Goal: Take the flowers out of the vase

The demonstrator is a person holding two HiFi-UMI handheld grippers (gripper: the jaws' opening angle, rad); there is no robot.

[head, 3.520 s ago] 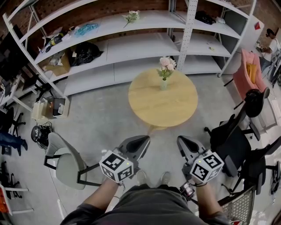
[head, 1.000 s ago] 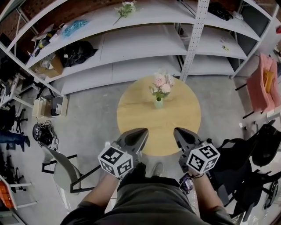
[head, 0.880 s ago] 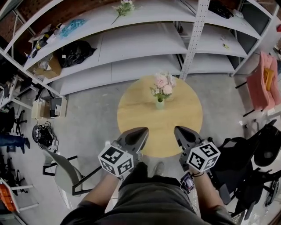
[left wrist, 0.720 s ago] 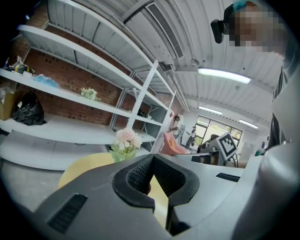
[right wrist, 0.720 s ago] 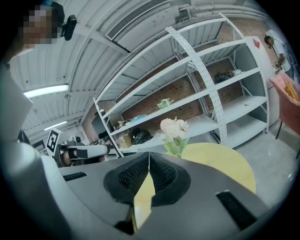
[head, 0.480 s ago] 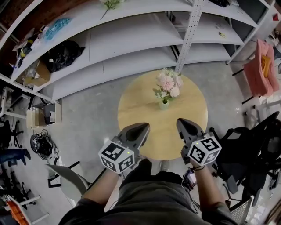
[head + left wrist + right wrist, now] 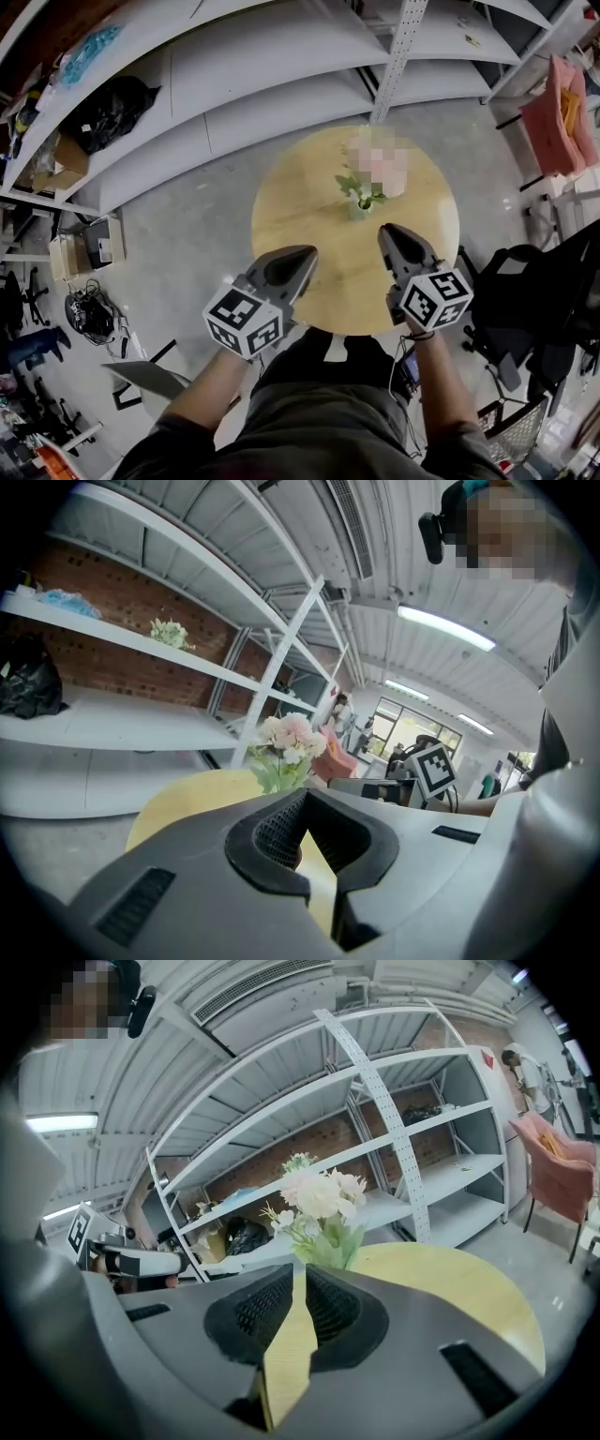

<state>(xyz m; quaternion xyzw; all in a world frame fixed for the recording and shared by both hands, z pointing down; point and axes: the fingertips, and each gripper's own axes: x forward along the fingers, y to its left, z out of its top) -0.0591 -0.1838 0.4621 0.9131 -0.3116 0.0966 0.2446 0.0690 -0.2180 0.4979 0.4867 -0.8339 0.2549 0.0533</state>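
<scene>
A bunch of pale pink and white flowers (image 7: 380, 159) stands in a small green vase (image 7: 358, 208) near the middle of a round wooden table (image 7: 300, 206). My left gripper (image 7: 307, 253) hangs over the table's near edge, left of the vase, shut and empty. My right gripper (image 7: 387, 232) is just short of the vase, slightly to its right, also shut and empty. In the left gripper view the flowers (image 7: 291, 738) rise beyond the left gripper (image 7: 302, 799). In the right gripper view the flowers (image 7: 319, 1194) stand straight ahead of the right gripper (image 7: 300, 1269), whose jaws hide the vase.
White metal shelving (image 7: 262, 84) runs behind the table, with a black bag (image 7: 112, 103) on it. A black office chair (image 7: 525, 281) stands at the right and a pink chair (image 7: 562, 103) at the far right. A grey chair (image 7: 141, 375) is at the lower left.
Both grippers have come forward and lower, from before the table to over its near edge. The flowers are now closer to both. The jaws have stayed shut.
</scene>
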